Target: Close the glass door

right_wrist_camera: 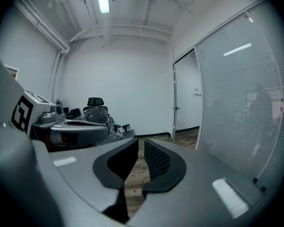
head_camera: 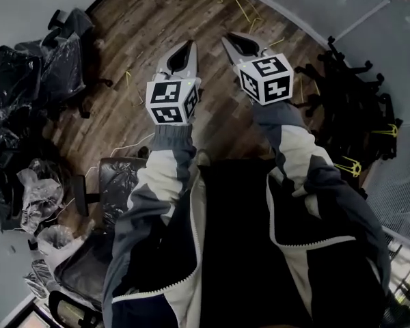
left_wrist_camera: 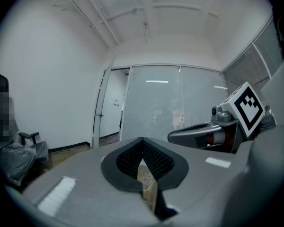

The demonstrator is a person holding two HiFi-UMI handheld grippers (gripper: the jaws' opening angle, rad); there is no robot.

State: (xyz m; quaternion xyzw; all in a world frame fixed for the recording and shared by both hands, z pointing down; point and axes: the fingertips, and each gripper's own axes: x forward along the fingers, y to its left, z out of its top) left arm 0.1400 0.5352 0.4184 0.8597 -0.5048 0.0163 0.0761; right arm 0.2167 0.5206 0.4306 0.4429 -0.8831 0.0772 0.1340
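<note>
The doorway [left_wrist_camera: 111, 105] stands beside a frosted glass wall [left_wrist_camera: 170, 103] at the far end of the room. A slim upright with a handle [left_wrist_camera: 99, 115] marks its left edge; the same handle [right_wrist_camera: 176, 109] shows in the right gripper view, left of the glass wall [right_wrist_camera: 241, 112]. Whether a pane fills the doorway I cannot tell. My left gripper [left_wrist_camera: 142, 139] is shut and empty, its tips touching. My right gripper [right_wrist_camera: 141, 140] has a narrow gap between its jaws with nothing in it. Both the left gripper [head_camera: 189, 44] and the right gripper [head_camera: 227, 38] are held side by side over the wood floor [head_camera: 143, 26], well short of the door.
Plastic-wrapped office chairs [head_camera: 27, 80] crowd the left wall, also as chairs [right_wrist_camera: 95, 109] in the right gripper view. Black chair bases [head_camera: 342, 80] lie at the right. Another chair [head_camera: 116, 183] stands close at my left. Yellow scraps [head_camera: 242, 5] lie on the floor ahead.
</note>
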